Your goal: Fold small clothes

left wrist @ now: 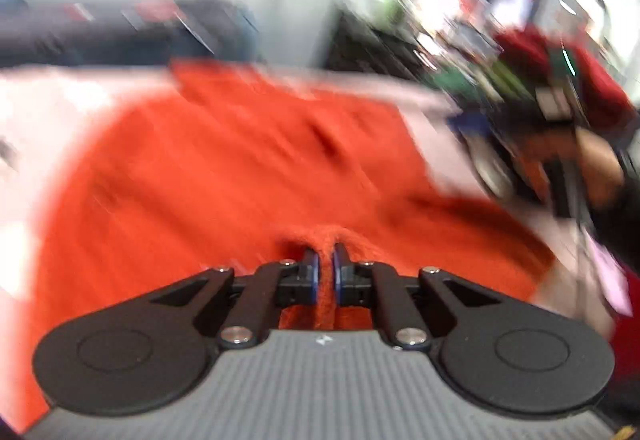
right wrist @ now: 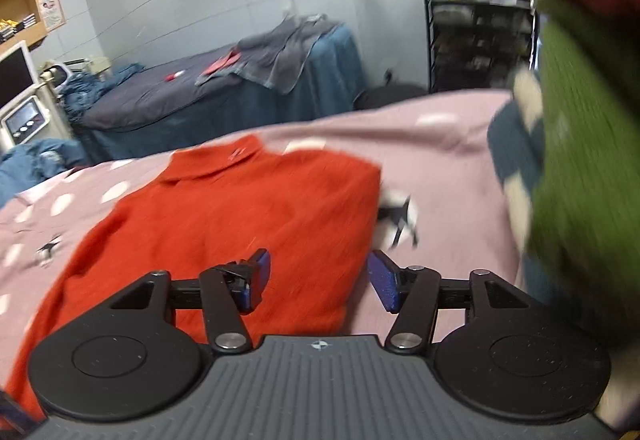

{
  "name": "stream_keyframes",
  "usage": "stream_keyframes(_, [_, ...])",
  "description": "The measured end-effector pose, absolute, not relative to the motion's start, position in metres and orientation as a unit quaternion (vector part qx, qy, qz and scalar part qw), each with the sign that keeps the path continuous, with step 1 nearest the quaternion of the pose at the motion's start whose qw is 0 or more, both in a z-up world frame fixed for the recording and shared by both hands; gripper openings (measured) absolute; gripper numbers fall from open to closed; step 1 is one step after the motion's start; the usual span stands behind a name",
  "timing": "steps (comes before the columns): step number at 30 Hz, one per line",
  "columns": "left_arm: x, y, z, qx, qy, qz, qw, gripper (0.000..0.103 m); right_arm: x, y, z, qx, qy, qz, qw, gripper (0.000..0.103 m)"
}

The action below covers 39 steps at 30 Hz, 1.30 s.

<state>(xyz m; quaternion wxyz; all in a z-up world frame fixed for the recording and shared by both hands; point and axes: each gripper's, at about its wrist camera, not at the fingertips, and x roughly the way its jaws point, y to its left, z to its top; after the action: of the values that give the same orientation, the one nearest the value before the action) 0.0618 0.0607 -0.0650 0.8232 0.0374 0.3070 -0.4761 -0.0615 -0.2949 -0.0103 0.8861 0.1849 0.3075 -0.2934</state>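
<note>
An orange-red sweater (right wrist: 248, 208) lies spread on a pink dotted bed cover (right wrist: 440, 176), collar toward the far side. In the left wrist view the sweater (left wrist: 224, 168) fills the middle, blurred by motion. My left gripper (left wrist: 326, 264) is shut on a pinched ridge of the sweater's fabric. My right gripper (right wrist: 318, 276) is open and empty, hovering over the sweater's near right edge. The right gripper and the hand holding it show blurred at the right of the left wrist view (left wrist: 560, 144).
A green, red and navy pile of clothes (right wrist: 580, 144) stands close at the right. Beyond the bed are a blue-covered massage table (right wrist: 224, 88) with a grey towel, a black shelf cart (right wrist: 480, 40) and a device with a screen (right wrist: 24, 120) at the left.
</note>
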Motion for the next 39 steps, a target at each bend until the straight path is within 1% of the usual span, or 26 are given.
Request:
stream_keyframes(2, [0.087,0.071,-0.045,0.044,0.277,-0.438,0.854,0.007,-0.050,-0.303,-0.017,0.169,0.311,-0.310,0.883,0.099])
stream_keyframes(4, [0.112,0.079,-0.034,0.037,0.272,-0.400,0.875,0.007,-0.039,-0.316,-0.026,0.167,0.311,-0.314,0.882,0.099])
stream_keyframes(6, [0.129,0.080,-0.031,0.055,0.274,-0.385,0.880,0.007,-0.029,-0.331,-0.032,0.181,0.302,-0.320,0.880,0.099])
stream_keyframes(13, [0.142,0.070,-0.039,0.095,0.284,-0.394,0.869,0.007,-0.017,-0.389,-0.061,0.365,0.264,-0.313,0.836,0.099])
stream_keyframes(16, [0.150,0.069,-0.051,0.091,0.296,-0.379,0.872,0.007,-0.012,-0.391,-0.071,0.403,0.257,-0.286,0.831,0.096])
stream_keyframes(18, [0.158,0.072,-0.056,0.078,0.307,-0.368,0.874,0.007,-0.003,-0.387,-0.074,0.391,0.273,-0.283,0.832,0.074])
stream_keyframes(19, [0.160,0.074,-0.058,0.073,0.311,-0.367,0.874,0.007,0.003,-0.387,-0.074,0.374,0.287,-0.277,0.837,0.038])
stream_keyframes(20, [0.164,0.075,-0.059,0.071,0.313,-0.367,0.873,0.007,0.010,-0.386,-0.070,0.338,0.305,-0.286,0.843,0.013])
stream_keyframes(23, [0.170,0.063,-0.062,0.081,0.315,-0.381,0.865,0.007,0.042,-0.374,-0.040,0.154,0.366,-0.355,0.846,0.011])
stream_keyframes(26, [0.175,0.036,-0.063,0.111,0.302,-0.392,0.862,0.007,0.079,-0.377,-0.013,0.024,0.397,-0.372,0.839,0.011])
stream_keyframes(29, [0.186,0.004,-0.066,0.140,0.292,-0.397,0.859,0.007,0.111,-0.389,-0.010,-0.059,0.433,-0.382,0.814,0.011])
stream_keyframes(33, [0.206,-0.031,-0.076,0.194,0.296,-0.383,0.853,0.007,0.123,-0.402,-0.029,-0.094,0.448,-0.369,0.809,0.011])
stream_keyframes(34, [0.214,-0.036,-0.081,0.200,0.307,-0.382,0.849,0.007,0.123,-0.404,-0.036,-0.110,0.453,-0.378,0.800,0.017])
stream_keyframes(36, [0.228,-0.043,-0.091,0.211,0.327,-0.372,0.843,0.008,0.118,-0.408,-0.048,-0.127,0.454,-0.405,0.783,0.019])
stream_keyframes(37, [0.234,-0.043,-0.095,0.212,0.336,-0.369,0.840,0.010,0.115,-0.408,-0.049,-0.125,0.450,-0.416,0.780,0.027])
stream_keyframes(38, [0.240,-0.043,-0.099,0.210,0.346,-0.366,0.838,0.011,0.110,-0.407,-0.047,-0.117,0.436,-0.430,0.782,0.038])
stream_keyframes(39, [0.245,-0.041,-0.103,0.207,0.358,-0.364,0.835,0.011,0.103,-0.405,-0.041,-0.099,0.412,-0.439,0.792,0.044])
